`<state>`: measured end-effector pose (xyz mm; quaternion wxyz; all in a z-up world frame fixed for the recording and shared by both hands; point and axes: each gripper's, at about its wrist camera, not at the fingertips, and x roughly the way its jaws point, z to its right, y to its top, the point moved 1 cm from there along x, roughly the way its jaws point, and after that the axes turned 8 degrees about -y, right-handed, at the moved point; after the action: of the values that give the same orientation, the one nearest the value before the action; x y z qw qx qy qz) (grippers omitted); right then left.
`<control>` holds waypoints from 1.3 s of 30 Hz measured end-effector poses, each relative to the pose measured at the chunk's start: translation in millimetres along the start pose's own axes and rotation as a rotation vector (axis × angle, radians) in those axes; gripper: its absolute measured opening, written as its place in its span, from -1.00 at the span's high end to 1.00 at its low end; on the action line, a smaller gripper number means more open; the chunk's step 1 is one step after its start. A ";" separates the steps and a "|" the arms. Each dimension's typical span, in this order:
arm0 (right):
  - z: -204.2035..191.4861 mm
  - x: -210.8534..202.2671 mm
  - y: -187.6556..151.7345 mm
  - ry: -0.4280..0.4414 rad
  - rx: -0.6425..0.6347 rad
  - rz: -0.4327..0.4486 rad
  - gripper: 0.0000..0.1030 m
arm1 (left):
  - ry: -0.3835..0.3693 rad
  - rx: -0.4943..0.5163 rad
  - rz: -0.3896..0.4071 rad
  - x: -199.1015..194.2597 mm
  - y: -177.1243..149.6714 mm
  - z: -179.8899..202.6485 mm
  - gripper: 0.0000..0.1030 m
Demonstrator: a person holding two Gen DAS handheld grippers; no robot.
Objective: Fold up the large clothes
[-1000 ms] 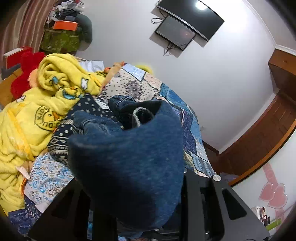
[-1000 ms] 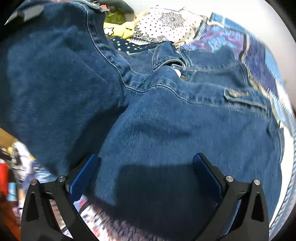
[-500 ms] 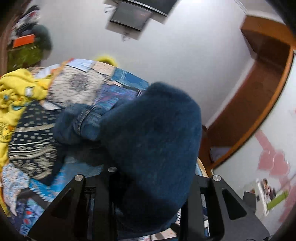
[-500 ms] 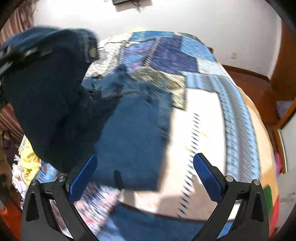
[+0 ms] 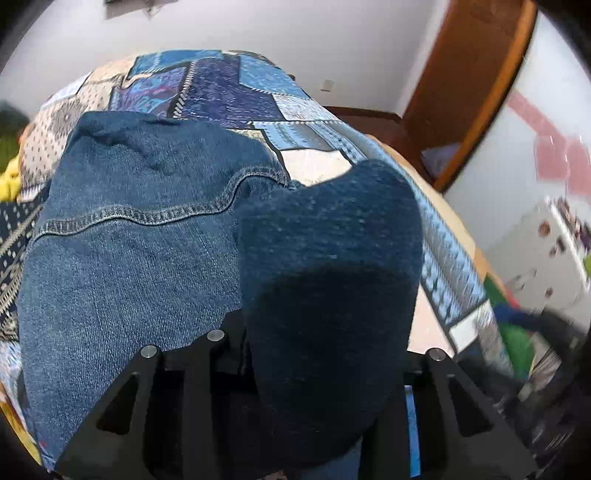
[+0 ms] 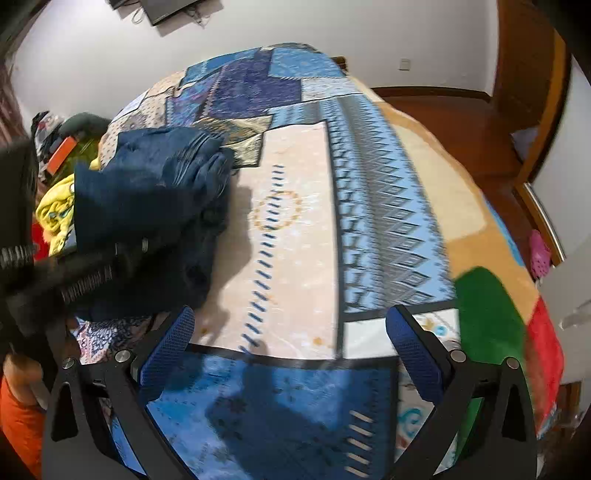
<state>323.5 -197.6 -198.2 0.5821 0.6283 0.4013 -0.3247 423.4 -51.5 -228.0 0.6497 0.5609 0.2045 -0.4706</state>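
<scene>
A dark blue denim jacket lies bunched on the patchwork bedspread. One thick fold of it bulges up between the fingers of my left gripper and hides the fingertips. The jaws are opening, with the denim still pinched between them. In the right wrist view the same jacket sits at the left of the bedspread, with the left gripper's black body over its near side. My right gripper hovers open above bare bedspread, well right of the jacket, and holds nothing.
A yellow blanket is heaped past the jacket at the bed's left edge. A green and red blanket covers the bed's right corner. Wooden floor and a wooden door frame lie beyond the bed. A screen hangs on the far wall.
The left gripper swung across and down with the denim fold, laying it over the jacket. The right gripper moved off the jacket to the right and now looks down on bare bedspread.
</scene>
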 end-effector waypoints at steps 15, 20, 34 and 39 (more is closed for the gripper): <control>-12.6 -50.5 18.4 0.008 -0.041 0.146 -1.00 | -0.074 0.061 0.035 -83.4 -27.4 0.5 -0.40; -43.3 -43.7 32.0 0.081 -0.080 0.171 -1.00 | 0.023 -0.036 0.144 -117.5 -22.3 -48.5 -0.63; -52.1 41.4 33.8 0.127 -0.098 -0.050 -1.00 | 0.101 -0.202 0.077 -104.6 -61.5 -130.2 -0.70; -22.9 48.3 19.7 0.167 -0.035 -0.111 -1.00 | 0.133 -0.158 0.080 -98.4 -70.5 -120.4 -0.71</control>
<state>362.0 -168.9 -228.6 0.5385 0.6197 0.4882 -0.2961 349.1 102.1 -222.3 0.6951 0.5455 0.2612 -0.3886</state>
